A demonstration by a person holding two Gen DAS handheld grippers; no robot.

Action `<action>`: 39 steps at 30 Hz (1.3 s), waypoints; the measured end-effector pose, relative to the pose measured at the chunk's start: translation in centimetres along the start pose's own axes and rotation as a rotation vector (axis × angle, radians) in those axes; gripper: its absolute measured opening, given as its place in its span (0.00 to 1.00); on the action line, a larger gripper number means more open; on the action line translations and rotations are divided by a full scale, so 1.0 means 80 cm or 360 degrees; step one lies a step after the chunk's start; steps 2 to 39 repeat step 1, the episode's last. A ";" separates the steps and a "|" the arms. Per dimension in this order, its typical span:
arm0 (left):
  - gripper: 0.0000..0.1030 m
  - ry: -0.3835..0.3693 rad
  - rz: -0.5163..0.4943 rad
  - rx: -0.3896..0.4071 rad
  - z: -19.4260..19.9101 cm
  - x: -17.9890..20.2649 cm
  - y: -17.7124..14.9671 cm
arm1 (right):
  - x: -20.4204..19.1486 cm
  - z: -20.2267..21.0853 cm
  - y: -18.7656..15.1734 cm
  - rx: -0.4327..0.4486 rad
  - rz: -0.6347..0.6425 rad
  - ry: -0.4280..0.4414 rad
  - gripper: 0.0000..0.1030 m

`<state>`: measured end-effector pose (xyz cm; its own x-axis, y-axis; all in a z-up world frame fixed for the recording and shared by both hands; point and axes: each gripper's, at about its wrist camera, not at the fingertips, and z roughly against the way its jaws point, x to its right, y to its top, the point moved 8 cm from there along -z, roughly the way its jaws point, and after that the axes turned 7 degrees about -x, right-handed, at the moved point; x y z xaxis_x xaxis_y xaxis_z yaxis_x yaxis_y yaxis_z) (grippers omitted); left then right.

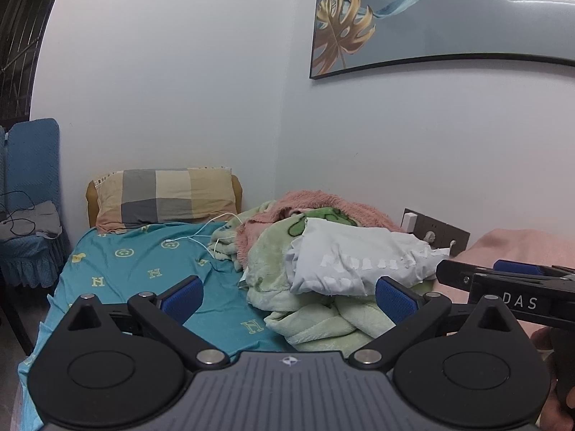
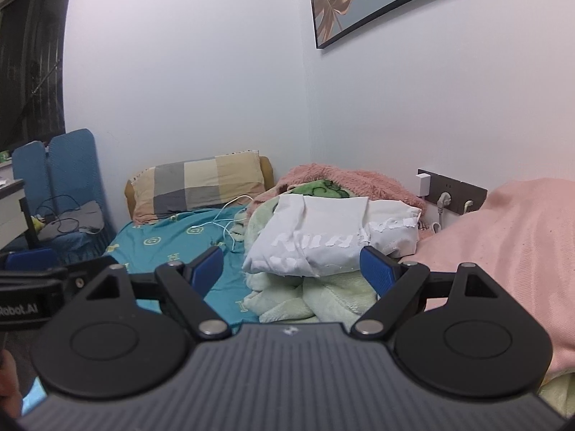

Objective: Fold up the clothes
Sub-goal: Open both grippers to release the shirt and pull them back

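A white garment with peeling white print [image 1: 355, 260] [image 2: 323, 237] lies crumpled on top of a pale green fleece blanket [image 1: 309, 316] [image 2: 323, 298] on the bed. My left gripper [image 1: 289, 296] is open, held above the near edge of the bed, short of the garment, with nothing between its blue pads. My right gripper [image 2: 293, 267] is also open and empty, just in front of the garment. The right gripper's body shows at the right edge of the left wrist view; the left one's shows at the left edge of the right wrist view.
A teal patterned sheet [image 1: 143, 273] covers the bed, with a checked pillow [image 1: 165, 197] at its head and a white cable [image 1: 212, 237]. A pink fuzzy blanket [image 1: 323, 204] and a pink cover [image 2: 510, 244] lie by the wall sockets [image 2: 452, 194]. A blue chair [image 1: 32, 194] stands left.
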<state>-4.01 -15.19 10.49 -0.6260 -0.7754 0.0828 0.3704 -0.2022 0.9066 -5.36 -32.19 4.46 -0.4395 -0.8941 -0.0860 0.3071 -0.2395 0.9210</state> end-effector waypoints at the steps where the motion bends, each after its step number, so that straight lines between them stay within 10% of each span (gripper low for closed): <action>1: 1.00 -0.0001 0.0001 -0.0003 -0.001 -0.001 -0.001 | 0.001 -0.001 -0.001 -0.0007 0.0000 -0.0004 0.82; 39: 1.00 -0.0001 0.0001 -0.0003 -0.001 -0.001 -0.001 | 0.001 -0.001 -0.001 -0.0007 0.0000 -0.0004 0.82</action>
